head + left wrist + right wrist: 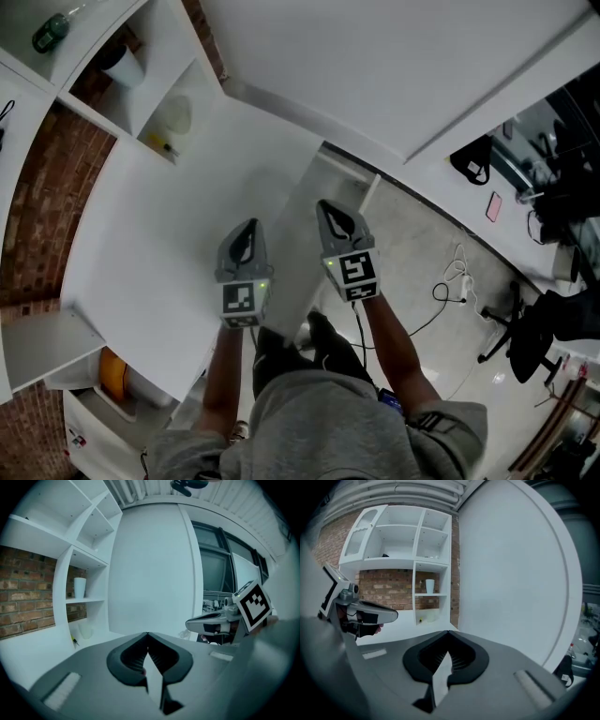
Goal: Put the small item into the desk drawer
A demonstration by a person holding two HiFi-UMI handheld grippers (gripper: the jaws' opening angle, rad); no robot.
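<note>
White desk (150, 244), left tool (247, 230), right tool (328, 211)

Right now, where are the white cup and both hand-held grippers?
white cup (79, 587), left gripper view, its side wall
left hand-held gripper (249, 227), head view, its shut tips
right hand-held gripper (326, 208), head view, its shut tips

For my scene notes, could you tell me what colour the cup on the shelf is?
White; the cup shows best in the left gripper view.
</note>
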